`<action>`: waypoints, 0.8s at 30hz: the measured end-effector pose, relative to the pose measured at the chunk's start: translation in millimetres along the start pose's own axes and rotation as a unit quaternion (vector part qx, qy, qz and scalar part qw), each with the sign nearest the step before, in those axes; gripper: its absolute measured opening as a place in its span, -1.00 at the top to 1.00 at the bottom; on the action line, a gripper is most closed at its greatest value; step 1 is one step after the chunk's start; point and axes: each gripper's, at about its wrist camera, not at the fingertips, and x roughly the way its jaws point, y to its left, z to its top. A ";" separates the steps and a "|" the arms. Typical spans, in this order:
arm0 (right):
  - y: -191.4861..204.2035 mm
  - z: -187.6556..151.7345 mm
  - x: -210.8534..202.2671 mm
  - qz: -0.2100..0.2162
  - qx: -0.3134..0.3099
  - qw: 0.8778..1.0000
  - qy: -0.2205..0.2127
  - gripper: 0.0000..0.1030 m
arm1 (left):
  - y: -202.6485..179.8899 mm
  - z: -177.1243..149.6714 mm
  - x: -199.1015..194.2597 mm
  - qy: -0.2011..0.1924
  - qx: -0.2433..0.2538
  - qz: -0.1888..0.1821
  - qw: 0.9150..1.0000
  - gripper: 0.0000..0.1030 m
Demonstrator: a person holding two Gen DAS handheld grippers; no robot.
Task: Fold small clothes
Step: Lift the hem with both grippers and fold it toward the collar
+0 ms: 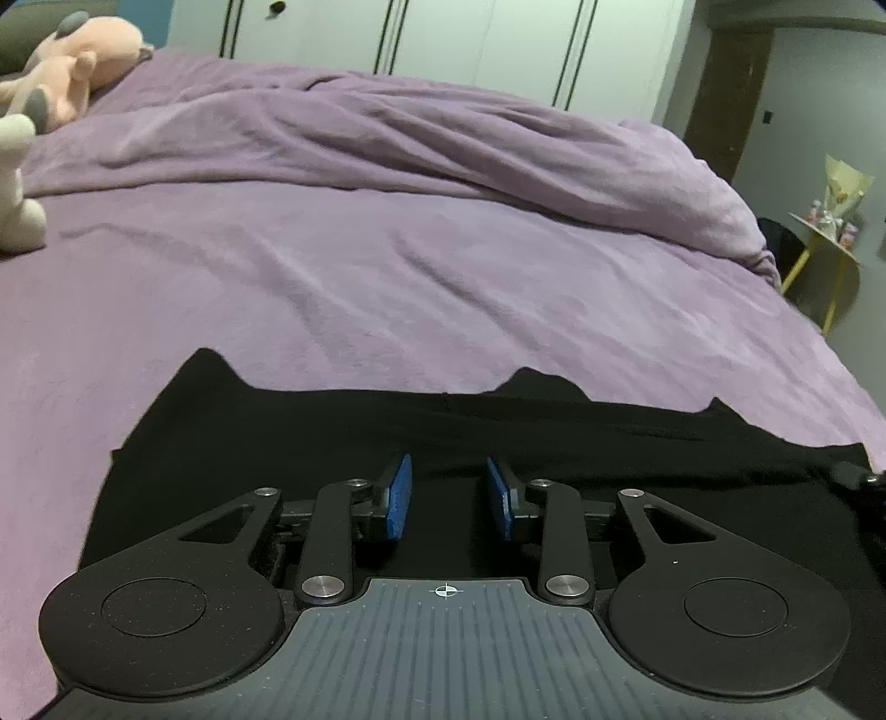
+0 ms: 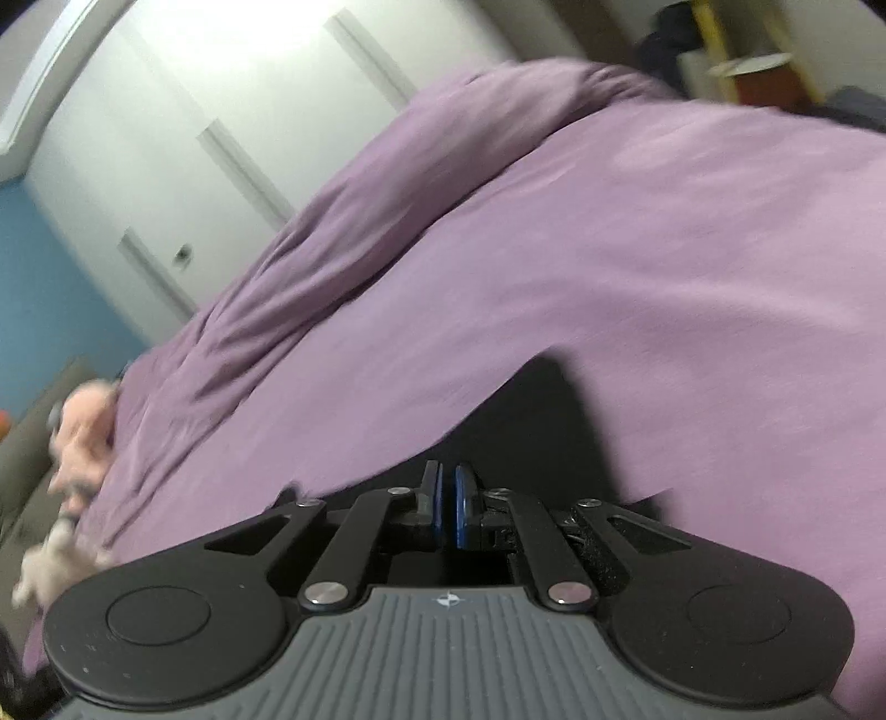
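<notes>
A black garment [image 1: 387,432] lies spread flat on the purple bedcover [image 1: 443,266], its far edge jagged with small peaks. My left gripper [image 1: 448,476] hovers low over the garment's middle. Its blue pads [image 1: 400,498] stand apart and only the cloth below shows in the gap. In the right wrist view, which is tilted and blurred, my right gripper [image 2: 447,487] sits at the garment's [image 2: 542,399] edge. Those blue pads [image 2: 462,509] are almost together, and the thin dark slit between them does not show whether cloth is pinched. Part of the right gripper [image 1: 864,476] shows at the left view's right edge.
A bunched purple duvet [image 1: 470,133] ridges across the far bed. A pink plush toy [image 1: 72,61] and a white one [image 1: 16,183] lie at the far left. White wardrobe doors [image 1: 470,33] stand behind. A yellow side table [image 1: 825,249] with small items is off the bed's right side.
</notes>
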 end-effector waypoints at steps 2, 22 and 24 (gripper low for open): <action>-6.9 -0.7 -6.4 -0.013 0.035 0.999 -0.002 0.80 | 0.3 -0.6 -3.8 0.000 0.009 0.011 1.000 0.33; -36.0 -73.6 -127.4 0.066 0.037 0.995 0.072 0.82 | 83.5 -51.1 -124.7 0.022 -0.028 0.094 0.995 -0.17; -31.3 -66.2 -143.1 0.006 -0.016 0.997 0.069 0.85 | 91.3 -58.3 -140.0 0.031 -0.041 0.083 0.995 -0.17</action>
